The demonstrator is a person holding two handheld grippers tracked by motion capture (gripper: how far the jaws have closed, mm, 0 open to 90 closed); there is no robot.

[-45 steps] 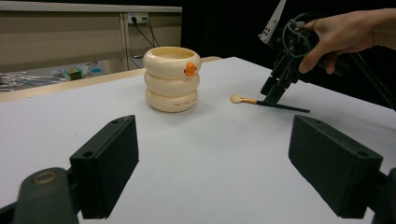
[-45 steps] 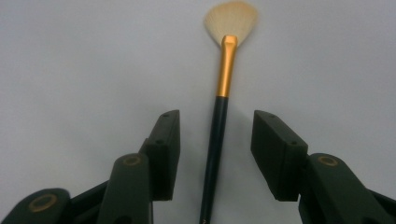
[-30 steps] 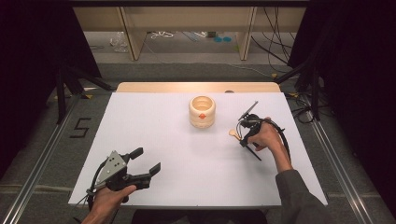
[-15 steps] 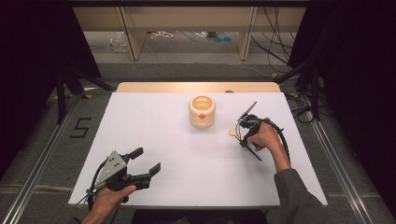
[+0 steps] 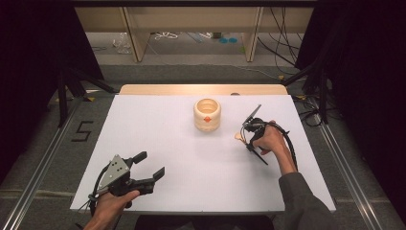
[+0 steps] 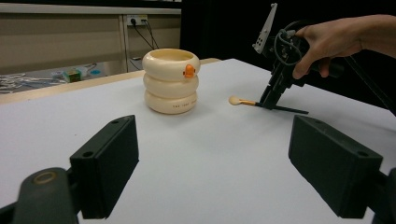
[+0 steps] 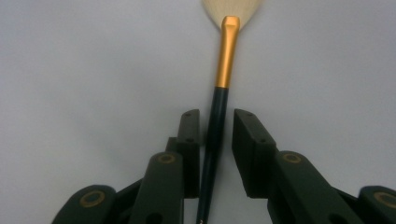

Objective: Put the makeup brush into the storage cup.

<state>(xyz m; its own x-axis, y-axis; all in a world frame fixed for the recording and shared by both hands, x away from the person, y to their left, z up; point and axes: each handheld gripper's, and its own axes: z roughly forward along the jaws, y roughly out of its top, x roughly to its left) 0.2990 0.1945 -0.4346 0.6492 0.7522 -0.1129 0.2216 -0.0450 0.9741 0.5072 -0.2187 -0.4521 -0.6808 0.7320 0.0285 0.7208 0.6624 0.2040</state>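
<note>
White covering lies over the whole desk point(image 5: 191, 158), the largest thing in the scene, and everything rests on it. Next in size is the cream holder point(image 5: 207, 115), made like three stacked rings with a small orange mark on its side; it stands upright, well apart from both pairs of fingers and a little beyond the brush tip.

Left gripper point(image 5: 146, 168) rests low near the front edge of the desk. Its fingers point(image 6: 105, 161) stand wide apart with only bare desk between them, and nothing is held.

Right gripper point(image 5: 246, 139) points steeply down at the desk. Its fingers point(image 7: 189, 154) have just been closing, and the makeup brush point(image 7: 219, 116) runs straight between them. In the right gripper view a thin gap is visible on each side of the dark handle, so I judge the pads are not pressing it yet. The brush lies flat on the desk; its gold ferrule and pale bristles reach out past the fingertips, toward the holder.

Smallest of all is the handle itself, and here is the risk. It is thin, round and smooth, so the fingers may slip over it or roll it sideways when they meet. The fingertips also seem very near the desk, so they could scrape the white covering. A grip this far from the bristles may let the brush swing down when lifted.
</note>
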